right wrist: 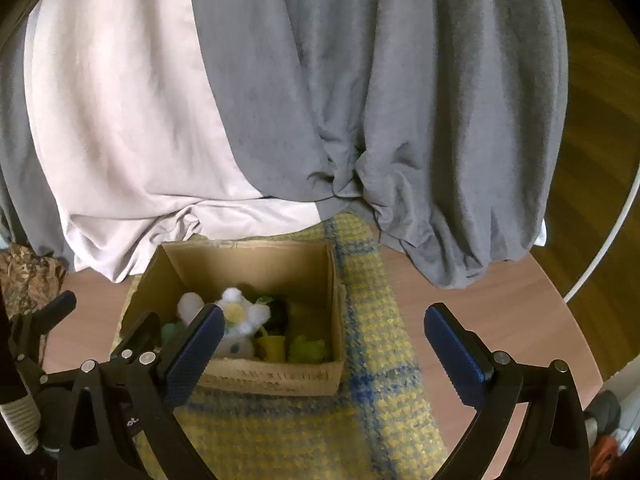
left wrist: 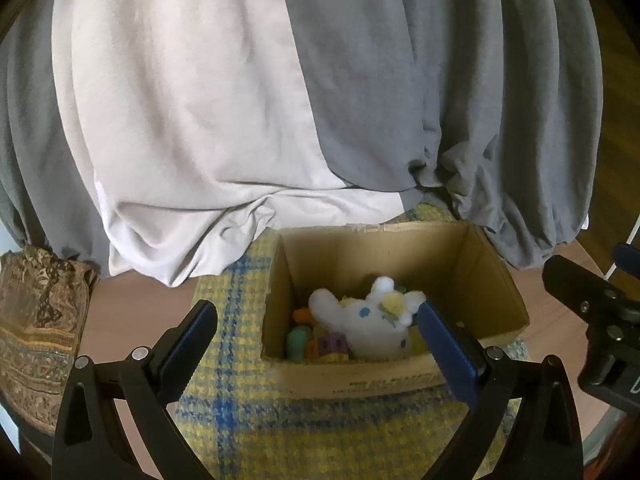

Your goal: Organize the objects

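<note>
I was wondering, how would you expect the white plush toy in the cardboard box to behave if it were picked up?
The white plush toy looks fluffy and stuffed, so it would likely squash under a grip and flop. It is probably light for its size. Lying atop other small toys in the cardboard box, lifting it may shift them.

Round wooden desk (right wrist: 500,300): yellow-and-blue checked mat (right wrist: 372,360), draped grey and white cloth (right wrist: 280,100), patterned brown fabric (left wrist: 40,320).

A home, likely a living room or bedroom: grey and pale curtains (left wrist: 248,92) pool at the far side, a yellow-and-blue checked woven mat (right wrist: 372,364) lies on the desk (right wrist: 472,280), beside a cardboard box (left wrist: 404,376) of soft toys (left wrist: 372,320).
</note>
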Motion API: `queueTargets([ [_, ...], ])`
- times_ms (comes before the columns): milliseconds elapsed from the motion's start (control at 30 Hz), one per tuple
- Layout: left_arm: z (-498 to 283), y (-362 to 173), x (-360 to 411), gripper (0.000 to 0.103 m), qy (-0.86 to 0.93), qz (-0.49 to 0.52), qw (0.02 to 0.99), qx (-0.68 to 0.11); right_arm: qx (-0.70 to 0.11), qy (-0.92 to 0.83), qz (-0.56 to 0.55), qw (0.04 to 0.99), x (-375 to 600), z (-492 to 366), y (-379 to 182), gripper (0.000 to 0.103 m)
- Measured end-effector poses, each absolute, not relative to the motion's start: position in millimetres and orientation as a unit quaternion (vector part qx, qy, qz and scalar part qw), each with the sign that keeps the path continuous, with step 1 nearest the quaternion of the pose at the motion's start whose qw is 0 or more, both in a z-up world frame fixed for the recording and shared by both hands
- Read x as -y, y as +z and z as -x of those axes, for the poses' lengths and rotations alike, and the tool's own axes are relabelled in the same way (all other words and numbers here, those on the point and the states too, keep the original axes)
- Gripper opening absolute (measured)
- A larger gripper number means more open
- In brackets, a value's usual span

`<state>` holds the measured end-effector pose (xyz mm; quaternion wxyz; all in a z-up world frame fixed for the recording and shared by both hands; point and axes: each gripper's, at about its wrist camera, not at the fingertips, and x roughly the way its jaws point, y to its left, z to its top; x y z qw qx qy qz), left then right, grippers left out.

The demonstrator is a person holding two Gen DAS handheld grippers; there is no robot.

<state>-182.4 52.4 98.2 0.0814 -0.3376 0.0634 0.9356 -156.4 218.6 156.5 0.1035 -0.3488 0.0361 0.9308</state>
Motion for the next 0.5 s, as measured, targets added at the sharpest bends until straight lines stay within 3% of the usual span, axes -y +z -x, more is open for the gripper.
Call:
queueTargets([
  [500, 136, 93, -46, 0.102, 0.942, 0.324, 0.073, -0.059, -0.04, 0.939, 0.323, 0.11, -218, 99, 151, 0.101],
])
